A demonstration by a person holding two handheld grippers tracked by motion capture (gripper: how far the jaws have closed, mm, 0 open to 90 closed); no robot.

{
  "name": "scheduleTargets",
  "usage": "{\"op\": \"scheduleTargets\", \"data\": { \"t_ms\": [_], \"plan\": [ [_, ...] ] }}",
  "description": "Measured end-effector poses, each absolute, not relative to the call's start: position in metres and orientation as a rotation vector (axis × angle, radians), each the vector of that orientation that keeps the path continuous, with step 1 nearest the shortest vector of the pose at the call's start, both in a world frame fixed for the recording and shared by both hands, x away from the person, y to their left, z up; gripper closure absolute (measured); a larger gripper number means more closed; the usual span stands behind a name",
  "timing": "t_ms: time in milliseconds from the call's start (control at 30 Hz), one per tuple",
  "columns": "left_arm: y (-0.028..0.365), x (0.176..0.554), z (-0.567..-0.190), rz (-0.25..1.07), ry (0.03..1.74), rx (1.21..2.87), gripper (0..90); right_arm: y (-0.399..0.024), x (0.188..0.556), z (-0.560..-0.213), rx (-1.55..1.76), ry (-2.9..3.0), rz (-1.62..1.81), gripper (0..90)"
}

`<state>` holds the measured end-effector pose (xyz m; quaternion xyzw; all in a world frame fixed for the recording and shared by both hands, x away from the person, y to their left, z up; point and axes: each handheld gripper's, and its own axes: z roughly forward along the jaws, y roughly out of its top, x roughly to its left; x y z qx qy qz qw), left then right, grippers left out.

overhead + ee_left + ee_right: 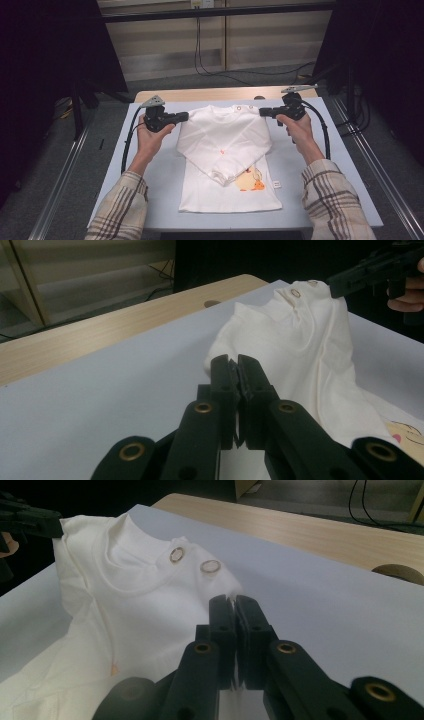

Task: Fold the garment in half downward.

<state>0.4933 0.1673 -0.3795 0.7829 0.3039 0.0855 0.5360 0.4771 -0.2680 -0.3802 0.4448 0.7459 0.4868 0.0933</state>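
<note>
Shirt (220,145) white, with an orange and yellow print near its right hem. My two tools, left tool (184,117) and right tool (263,112), black. Desk (150,165) pale blue-grey; far edge light wood. My sleeves (120,210) beige plaid.

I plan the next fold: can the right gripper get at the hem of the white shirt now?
Probably not yet. The right gripper is shut on the shoulder of the white shirt, as is the left gripper. The hem lies uncovered, but the right gripper must let go first.

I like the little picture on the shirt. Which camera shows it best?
The high view: the orange picture sits whole near the hem of the white shirt, partly under a folded sleeve. The left gripper view catches just an edge; the right gripper view looks at the collar snaps.
</note>
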Motion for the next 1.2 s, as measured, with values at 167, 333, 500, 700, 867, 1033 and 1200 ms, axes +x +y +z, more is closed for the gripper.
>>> {"op": "scheduleTargets", "data": {
  "t_ms": [167,333,500,700,867,1033,1200],
  "plan": [
    [0.166,0.485,-0.378,0.193,0.709,1.855,86.9,-0.268,0.470,-0.379,1.310,2.211,1.447,87.1],
    [0.168,0.480,-0.373,0.196,0.697,1.852,86.9,-0.269,0.464,-0.376,1.291,2.207,1.462,87.1],
    [0.169,0.475,-0.372,0.189,0.692,1.860,87.0,-0.270,0.458,-0.374,1.282,2.206,1.471,87.1],
    [0.171,0.469,-0.369,0.197,0.684,1.861,87.0,-0.268,0.448,-0.367,1.263,2.202,1.472,87.1],
    [0.172,0.462,-0.371,0.185,0.680,1.851,87.0,-0.268,0.442,-0.363,1.248,2.210,1.468,87.1],
    [0.173,0.454,-0.371,0.183,0.665,1.849,87.0,-0.269,0.438,-0.366,1.249,2.214,1.477,87.1],
    [0.174,0.448,-0.368,0.181,0.649,1.846,87.0,-0.269,0.433,-0.364,1.245,2.203,1.478,87.2]
  ]
}}
